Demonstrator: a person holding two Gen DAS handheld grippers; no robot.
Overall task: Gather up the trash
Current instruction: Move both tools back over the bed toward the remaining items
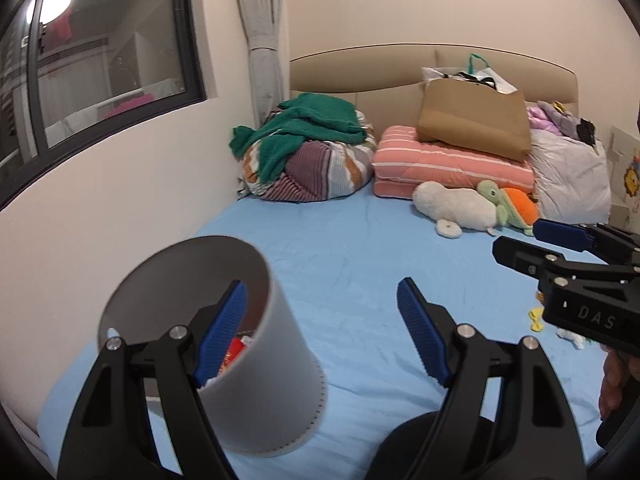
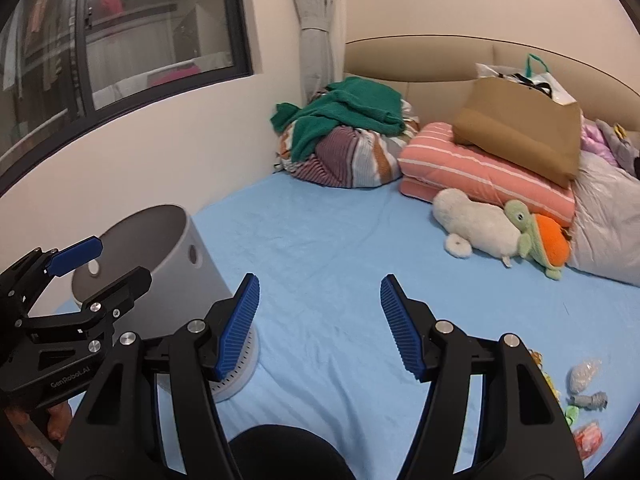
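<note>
A grey round bin (image 1: 280, 360) stands on the blue bed sheet (image 1: 360, 256) at the lower left, with red and white wrappers (image 1: 236, 350) inside. My left gripper (image 1: 320, 290) is open. Its left finger shows over the bin's mouth and its right finger hangs over bare sheet, clear of the bin wall. In the right wrist view the bin (image 2: 176, 256) sits left of my right gripper (image 2: 318, 285), which is open over the sheet with nothing between its fingers. Loose trash lies at the lower right: a crumpled clear wrap (image 2: 586, 374), a grey wad (image 2: 592, 400) and a red wrapper (image 2: 588, 436).
Piled bedding (image 1: 312, 160), a striped pink pillow (image 1: 452, 168), a brown bag (image 1: 476, 120) and plush toys (image 1: 456, 204) line the headboard. A wall with a window (image 1: 100, 60) runs along the left. Yellow scraps (image 1: 536, 316) lie under the right gripper (image 1: 518, 239).
</note>
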